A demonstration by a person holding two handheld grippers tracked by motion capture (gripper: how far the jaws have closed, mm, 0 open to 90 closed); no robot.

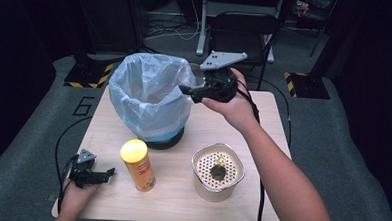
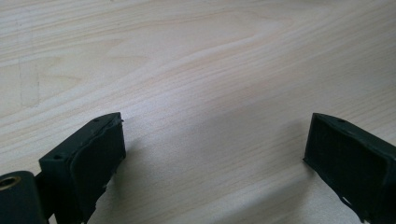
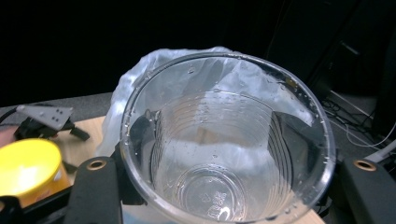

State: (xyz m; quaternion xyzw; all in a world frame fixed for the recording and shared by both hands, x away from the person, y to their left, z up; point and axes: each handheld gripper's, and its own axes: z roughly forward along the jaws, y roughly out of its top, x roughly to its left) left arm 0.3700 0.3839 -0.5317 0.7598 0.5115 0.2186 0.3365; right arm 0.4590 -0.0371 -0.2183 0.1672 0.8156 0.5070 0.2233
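the right tool (image 1: 189, 89) clamps a clear cup (image 3: 224, 140) at the bin's (image 1: 149, 96) two o'clock rim, likely for dumping. the left tool (image 2: 212, 154) rests open and empty on the counter (image 1: 180, 195) at seven o'clock. its own view shows droplets inside the cup.

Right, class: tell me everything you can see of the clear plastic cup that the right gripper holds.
The clear plastic cup is see-through, with a round rolled rim, ribbed walls tapering to a smaller flat base that bears moulded marks. Small droplets cling inside; it holds nothing else. The right gripper clamps its sides between two black jaws, which show through the walls. In the high view the cup hangs in the air at the rim of the bin with the pale blue bag, which stands on the table.
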